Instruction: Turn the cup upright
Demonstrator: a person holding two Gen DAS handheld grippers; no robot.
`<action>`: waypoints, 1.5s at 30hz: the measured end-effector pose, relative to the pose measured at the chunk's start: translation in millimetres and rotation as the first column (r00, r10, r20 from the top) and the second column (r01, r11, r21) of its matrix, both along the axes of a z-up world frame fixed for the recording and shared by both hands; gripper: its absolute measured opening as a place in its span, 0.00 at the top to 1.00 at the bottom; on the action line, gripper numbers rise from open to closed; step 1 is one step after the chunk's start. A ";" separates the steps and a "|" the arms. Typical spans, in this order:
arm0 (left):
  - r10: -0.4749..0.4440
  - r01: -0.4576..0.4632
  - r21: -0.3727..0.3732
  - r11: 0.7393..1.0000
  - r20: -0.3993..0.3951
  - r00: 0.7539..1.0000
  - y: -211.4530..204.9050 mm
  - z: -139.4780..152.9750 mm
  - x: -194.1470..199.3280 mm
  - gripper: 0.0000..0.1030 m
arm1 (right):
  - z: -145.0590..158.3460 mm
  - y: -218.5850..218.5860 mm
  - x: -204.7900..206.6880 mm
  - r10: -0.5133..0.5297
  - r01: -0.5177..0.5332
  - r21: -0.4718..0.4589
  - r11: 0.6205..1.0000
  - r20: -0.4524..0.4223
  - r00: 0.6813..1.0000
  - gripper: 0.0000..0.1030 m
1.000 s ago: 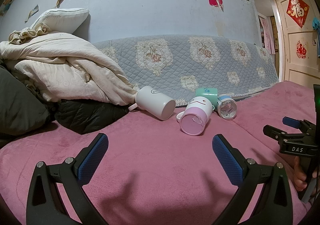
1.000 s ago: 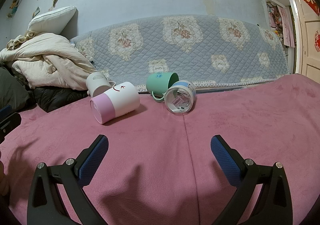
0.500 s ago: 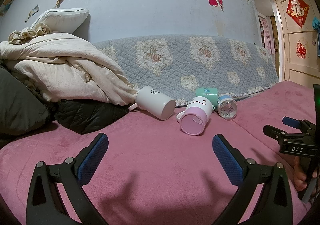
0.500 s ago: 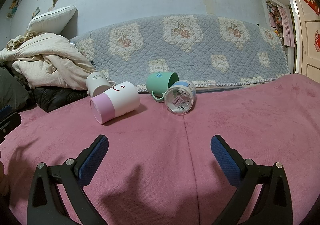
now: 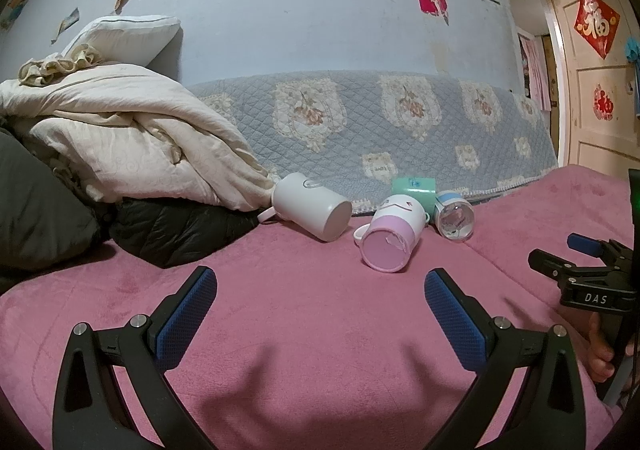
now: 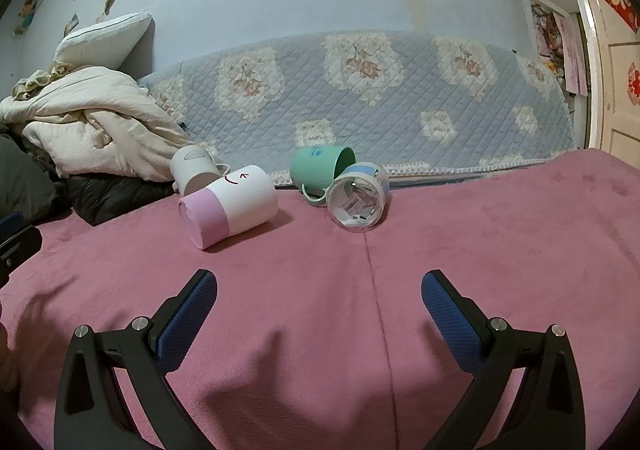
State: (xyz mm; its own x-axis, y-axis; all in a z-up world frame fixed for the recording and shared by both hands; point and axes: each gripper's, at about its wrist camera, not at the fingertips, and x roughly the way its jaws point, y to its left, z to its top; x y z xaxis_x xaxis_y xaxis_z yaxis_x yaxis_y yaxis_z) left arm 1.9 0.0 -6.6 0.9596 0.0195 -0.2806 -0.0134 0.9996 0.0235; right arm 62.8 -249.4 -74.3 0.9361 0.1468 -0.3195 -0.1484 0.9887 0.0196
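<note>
Cups, four of them, lying on their sides in a loose row on the plush magenta-pink bed cover (image 6: pixel 460 250), at the foot of the quilted pale-blue floral backrest (image 6: pixel 360 90). Leftmost: plain white ceramic mug with a small oval logo (image 5: pixel 310 206), base turned toward the left wrist camera, handle on its left, close beside the rumpled cream quilt (image 5: pixel 132 138) and the black puffer jacket (image 5: pixel 176 230). Next: white cylindrical mug with a pale pink lower band and a drawn smiling face (image 6: pixel 228 206), base end pointing toward the cameras, mouth facing away toward the backrest, white handle visible at its left in the left wrist view. Behind and to the right: mint-green plastic mug with a handle (image 6: pixel 320 170), mouth opening to the right, touching or nearly touching the clear glass cup with a light blue band (image 6: pixel 358 200), whose end faces the right wrist camera, with a printed label showing through the glass. Left gripper (image 5: pixel 320 290) held low over the cover, blue-padded fingers (image 5: pixel 188 314) spread wide, nothing between them, well short of the cups. Right gripper (image 6: pixel 319 292) likewise spread wide and empty, aimed between the pink-banded mug and the glass cup. White pillow (image 5: pixel 132 34) atop the quilt pile against the pale blue wall (image 5: pixel 300 2).
</note>
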 end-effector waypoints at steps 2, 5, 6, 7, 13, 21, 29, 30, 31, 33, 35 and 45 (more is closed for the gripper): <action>0.004 -0.004 -0.012 1.000 0.016 1.000 2.8 0.3 -3.4 0.00 | 3.1 -0.3 -4.6 -0.026 0.026 -0.001 1.000 0.020 0.999 0.00; 0.020 -0.018 -0.033 0.999 0.035 0.999 8.0 1.7 -7.1 0.00 | 11.8 -9.5 -3.0 -0.046 0.047 0.084 0.995 -0.013 0.999 0.00; 0.031 -0.029 -0.037 0.999 0.041 0.999 9.3 1.9 -8.1 0.00 | 16.0 -14.8 0.1 -0.047 0.053 0.140 0.989 -0.044 0.998 0.00; 0.040 -0.038 -0.041 0.998 0.047 0.998 10.5 2.6 -9.1 0.00 | 20.4 -19.6 4.2 -0.040 0.056 0.204 0.977 -0.081 0.996 0.00; 0.147 -0.145 -0.042 0.989 0.061 0.987 16.3 6.1 -10.2 0.00 | 46.0 -30.1 42.6 0.090 0.050 0.469 0.882 -0.272 0.958 0.00; 0.144 -0.140 -0.104 0.985 0.034 0.989 30.0 4.5 -7.5 0.00 | 69.4 30.3 123.2 0.007 0.162 0.271 0.949 -0.533 0.846 0.00; 0.161 -0.157 -0.102 0.982 0.026 0.987 30.1 3.6 -6.2 0.00 | 34.2 70.7 187.6 0.078 0.244 0.385 0.890 -0.656 0.751 0.00; 0.160 -0.155 -0.107 0.982 0.032 0.987 31.1 3.5 -7.6 0.00 | 28.4 73.3 194.3 0.090 0.246 0.394 0.886 -0.665 0.741 0.00; 0.157 -0.152 -0.114 0.982 0.036 0.987 32.1 3.2 -8.5 0.00 | 22.2 76.8 201.9 0.099 0.251 0.401 0.881 -0.674 0.732 0.00; 0.149 -0.143 -0.129 0.981 0.032 0.988 34.7 2.2 -7.8 0.00 | 13.8 83.3 212.1 0.113 0.252 0.414 0.875 -0.680 0.725 0.00; 0.141 -0.138 -0.141 0.980 0.011 0.990 37.2 0.0 -3.2 0.00 | 7.1 90.8 222.5 0.134 0.248 0.426 0.870 -0.688 0.713 0.00; 0.130 -0.130 -0.155 0.979 -0.011 0.992 38.7 -2.9 1.4 0.00 | -12.7 106.2 231.8 0.126 0.265 0.423 0.866 -0.699 0.704 0.24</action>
